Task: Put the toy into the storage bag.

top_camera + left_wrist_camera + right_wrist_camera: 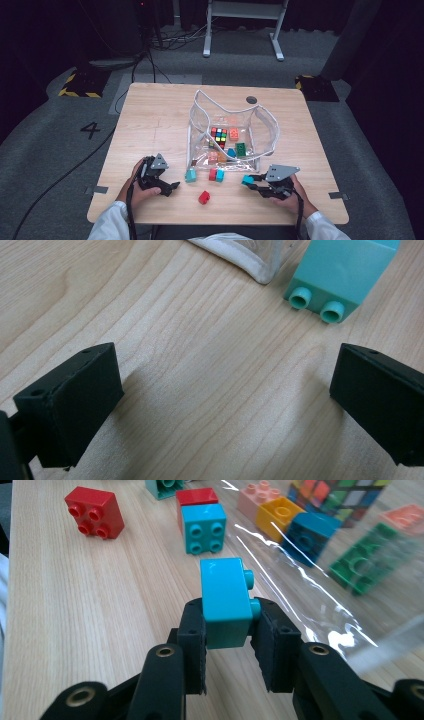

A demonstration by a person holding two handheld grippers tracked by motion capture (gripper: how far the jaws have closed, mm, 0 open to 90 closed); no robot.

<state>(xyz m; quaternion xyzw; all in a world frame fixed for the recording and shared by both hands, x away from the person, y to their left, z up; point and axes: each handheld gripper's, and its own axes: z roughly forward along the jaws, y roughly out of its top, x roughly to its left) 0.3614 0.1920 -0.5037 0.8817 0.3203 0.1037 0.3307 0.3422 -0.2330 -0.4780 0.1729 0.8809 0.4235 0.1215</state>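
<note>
A: Cyan plastic two-stud brick [226,601] clamped in right gripper [258,186], fingers pinching only its lower end, just off the table [150,125] right of the clear plastic bag [265,135].
B: Risk?
A: Shallow grip, it could pivot or slip out. Long axis runs away from fingers, studs point sideways toward the bag.
B: Left gripper [220,405]?
A: Fingers apart, empty, mint brick [342,275] ahead.

Grey carpet floor [60,150], white desk frame [243,20], dark walls

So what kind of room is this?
Probably a lab or recording studio: dark curtains around a lone wooden table, cables across grey carpet, and a floor number "4".
</note>
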